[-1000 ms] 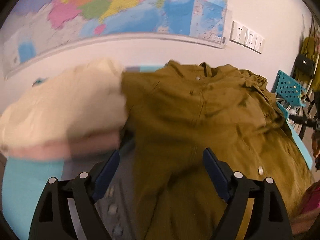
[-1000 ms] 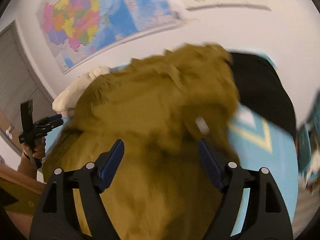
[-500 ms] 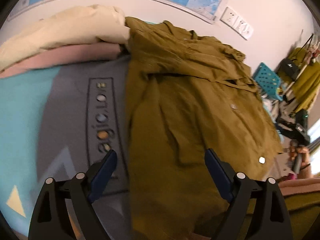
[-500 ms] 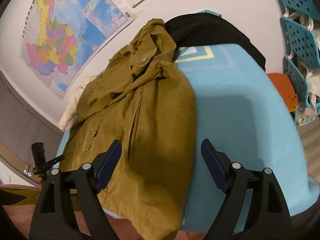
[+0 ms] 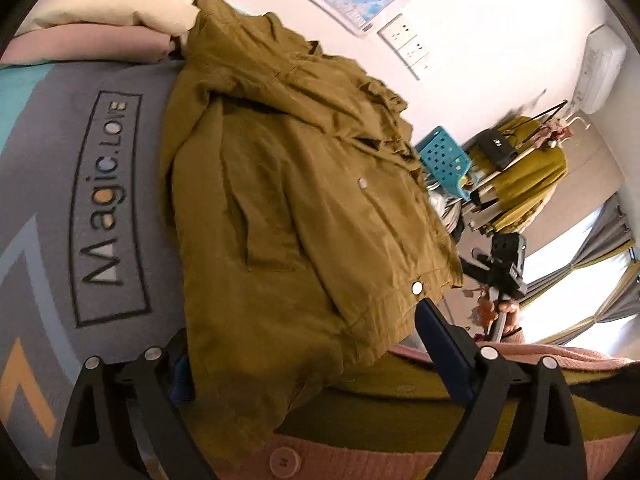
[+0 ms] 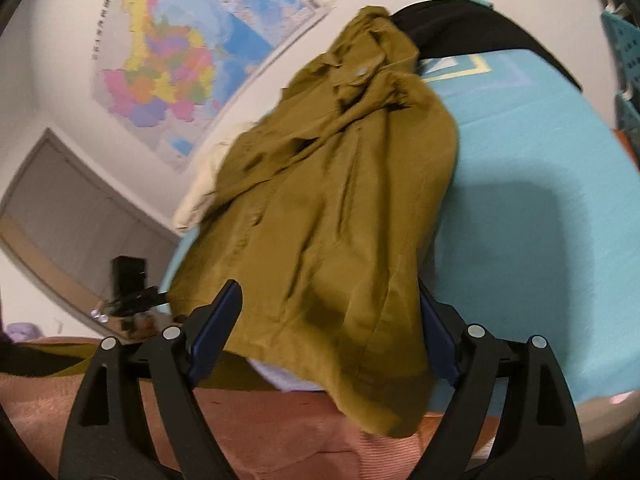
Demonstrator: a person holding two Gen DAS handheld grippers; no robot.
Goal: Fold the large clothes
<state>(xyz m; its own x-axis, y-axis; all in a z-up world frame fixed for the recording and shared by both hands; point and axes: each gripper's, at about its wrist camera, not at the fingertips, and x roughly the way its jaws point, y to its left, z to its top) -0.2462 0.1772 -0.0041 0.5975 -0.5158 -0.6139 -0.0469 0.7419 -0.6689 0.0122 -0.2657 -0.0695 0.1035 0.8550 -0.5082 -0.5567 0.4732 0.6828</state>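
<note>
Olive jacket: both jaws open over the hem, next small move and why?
Probably close the left gripper and right gripper on the near hem of the olive jacket: it lies spread on the table, hem overhanging between both pairs of open jaws, which have just been opening.

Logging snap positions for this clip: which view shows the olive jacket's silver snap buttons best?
The left wrist view: the olive jacket lies sharp there, with two silver snaps plainly visible along its front. The right wrist view shows the jacket blurred, with only one pale snap faintly near the collar.

An olive jacket [image 5: 304,200] lies spread on a teal-and-grey printed table cover [image 5: 48,168]
</note>
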